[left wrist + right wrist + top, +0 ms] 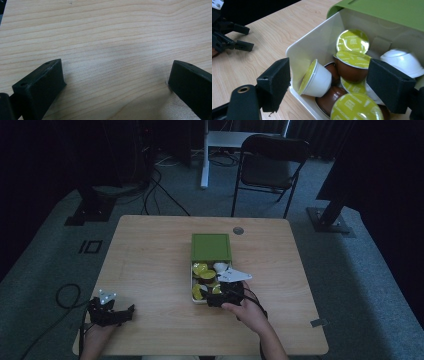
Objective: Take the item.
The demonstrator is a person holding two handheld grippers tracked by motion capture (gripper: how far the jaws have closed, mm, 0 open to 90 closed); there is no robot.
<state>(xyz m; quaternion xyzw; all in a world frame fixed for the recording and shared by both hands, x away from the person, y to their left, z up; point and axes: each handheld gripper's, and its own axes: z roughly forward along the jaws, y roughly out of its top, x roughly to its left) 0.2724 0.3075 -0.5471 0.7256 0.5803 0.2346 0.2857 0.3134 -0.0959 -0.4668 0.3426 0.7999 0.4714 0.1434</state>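
— While my right tongs [329,82] hang over the near end of the white box [312,45], why are their jaws so wide, and are they on anything?

— They grip nothing. One jaw stands outside the box's wall, the other inside above the capsules, so the wall and a tipped white capsule [318,80] lie between them, with no pad pressing on either. I judge I keep them spread because the capsules are broad and heaped; a narrow gap would only knock them about.

— Which capsule are you after?

— That tipped white one, I think. It lies on its side just inside the wall, its green foil facing the outer jaw, so it offers its body more readily than the brown capsule [352,68] behind it, which sits upright among others. My guess, not certain.

— And the green lid [211,246]?

— Beyond the tongs, at the far end of the box, out of the way so the opening faces me.

— Your left tongs [112,312]?

— Far off to the left of the box, resting low on the bare table [105,37], jaws open with nothing but wood between them. I judge they wait there because the box sits steady alone; should it slide when I pull a capsule, they could brace it.
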